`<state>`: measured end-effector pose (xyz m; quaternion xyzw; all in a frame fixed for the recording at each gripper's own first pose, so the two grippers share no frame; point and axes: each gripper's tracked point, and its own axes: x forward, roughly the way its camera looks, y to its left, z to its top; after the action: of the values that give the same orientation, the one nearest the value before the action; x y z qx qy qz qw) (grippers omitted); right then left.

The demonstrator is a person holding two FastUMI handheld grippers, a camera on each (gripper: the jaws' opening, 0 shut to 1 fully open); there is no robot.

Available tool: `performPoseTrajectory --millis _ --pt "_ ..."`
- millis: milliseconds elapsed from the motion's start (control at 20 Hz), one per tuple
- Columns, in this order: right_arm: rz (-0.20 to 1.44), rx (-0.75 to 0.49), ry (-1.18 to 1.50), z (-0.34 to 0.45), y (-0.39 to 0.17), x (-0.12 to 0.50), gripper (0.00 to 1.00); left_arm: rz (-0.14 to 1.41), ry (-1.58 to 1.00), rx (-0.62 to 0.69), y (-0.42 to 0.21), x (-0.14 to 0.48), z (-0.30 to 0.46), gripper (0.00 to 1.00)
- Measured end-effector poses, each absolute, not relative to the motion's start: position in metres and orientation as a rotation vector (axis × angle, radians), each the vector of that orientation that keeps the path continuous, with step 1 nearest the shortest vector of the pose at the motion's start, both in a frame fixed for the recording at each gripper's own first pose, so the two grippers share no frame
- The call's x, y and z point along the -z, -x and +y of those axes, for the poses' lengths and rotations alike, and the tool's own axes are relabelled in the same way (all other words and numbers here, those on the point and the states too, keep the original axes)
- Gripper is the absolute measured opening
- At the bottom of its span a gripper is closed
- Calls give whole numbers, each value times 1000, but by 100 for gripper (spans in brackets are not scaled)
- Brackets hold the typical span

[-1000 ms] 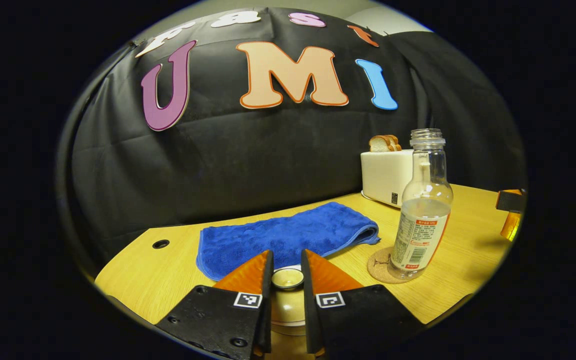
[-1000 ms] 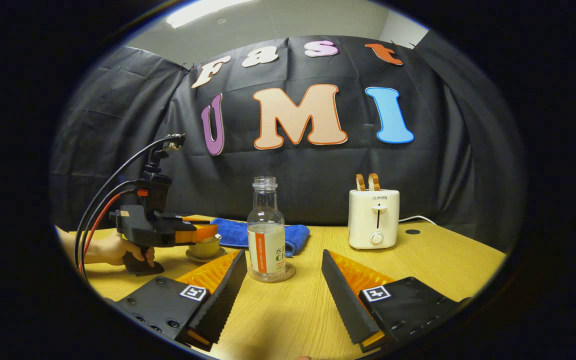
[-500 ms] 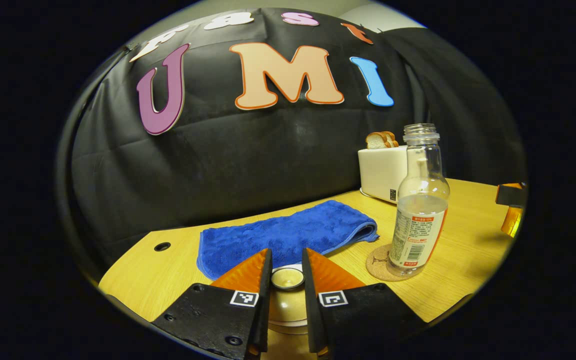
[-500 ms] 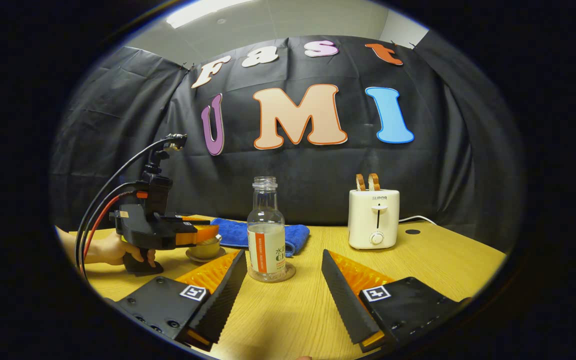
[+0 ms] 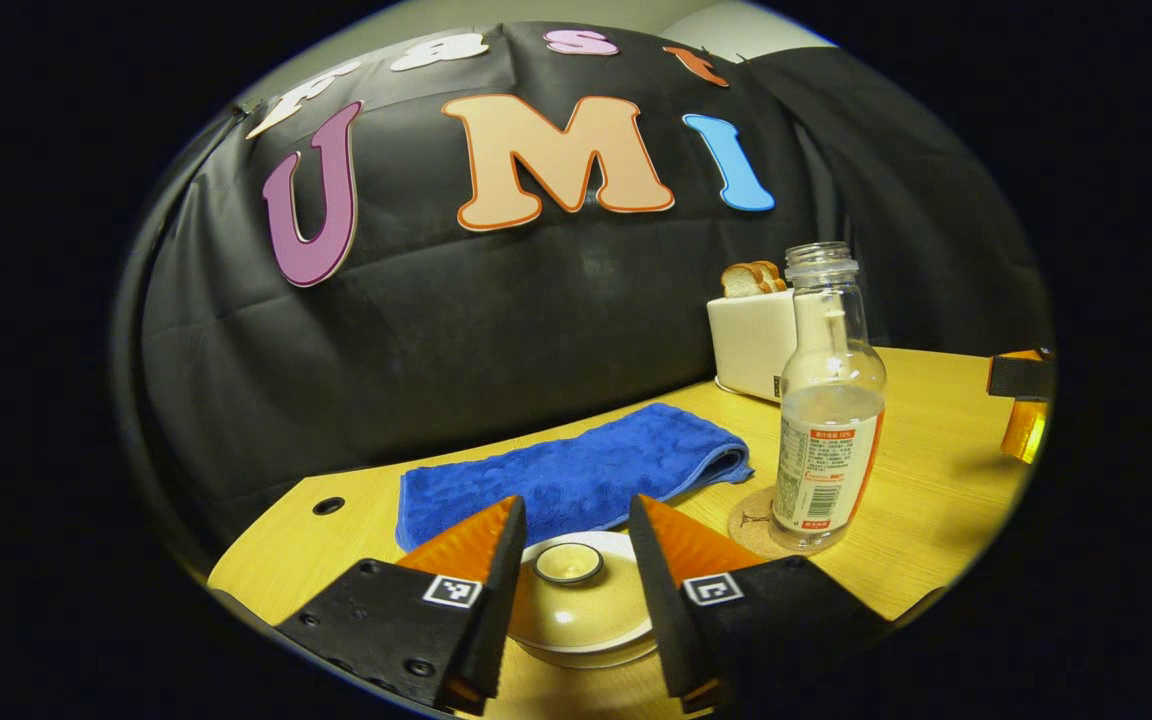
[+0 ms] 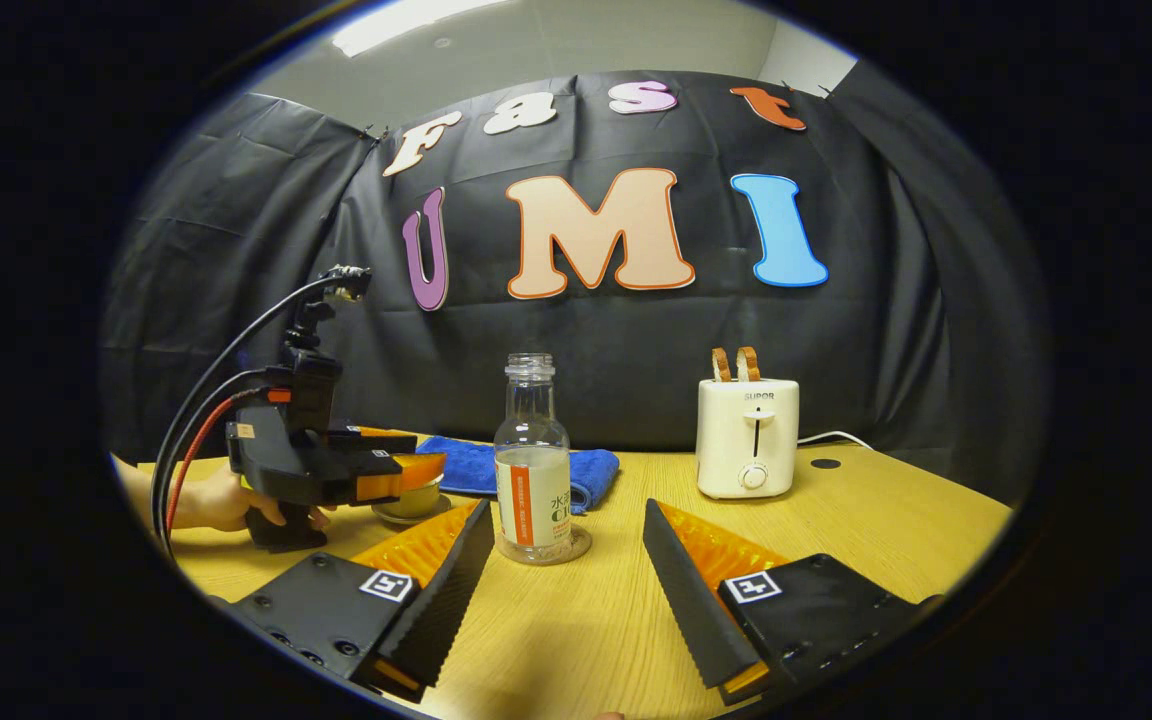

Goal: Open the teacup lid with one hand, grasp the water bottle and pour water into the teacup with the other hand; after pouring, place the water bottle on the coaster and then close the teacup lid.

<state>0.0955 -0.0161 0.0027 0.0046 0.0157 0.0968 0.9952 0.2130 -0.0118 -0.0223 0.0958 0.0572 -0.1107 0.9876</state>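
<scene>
The beige teacup lid (image 5: 581,605) with its round knob (image 5: 567,563) rests on the teacup, which shows in the right gripper view as a yellowish cup (image 6: 414,497) on a saucer. My left gripper (image 5: 574,505) is open, its fingers on either side of the knob and apart from it. The uncapped water bottle (image 5: 829,400), partly filled, stands upright on the round cork coaster (image 5: 751,522) to the right of the cup. My right gripper (image 6: 566,508) is open, low over the table just in front of the bottle (image 6: 532,470), holding nothing.
A folded blue towel (image 5: 566,470) lies behind the teacup. A white toaster (image 6: 747,437) with bread slices stands at the back right of the wooden table (image 6: 836,520). A hand (image 6: 211,500) holds the left gripper, with cables rising from it.
My left gripper, shut on the lid knob before, has opened and let go. The lid now rests on the cup. The right gripper and bottle have not moved.
</scene>
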Motion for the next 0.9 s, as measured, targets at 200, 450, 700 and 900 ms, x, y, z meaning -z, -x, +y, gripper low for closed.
performPoseTrajectory --millis 200,450,700,900 --pt "31 -194 -9 -16 -95 -3 98 73 -158 187 -211 15 -4 97" --pt "29 -166 -7 -21 -95 -3 100 34 -81 133 -199 9 8 97" --pt "29 -145 -5 -23 -93 -3 100 11 -31 103 -164 4 11 97" --pt "27 -125 -4 -23 -89 -3 92 5 -23 65 -124 2 11 97"
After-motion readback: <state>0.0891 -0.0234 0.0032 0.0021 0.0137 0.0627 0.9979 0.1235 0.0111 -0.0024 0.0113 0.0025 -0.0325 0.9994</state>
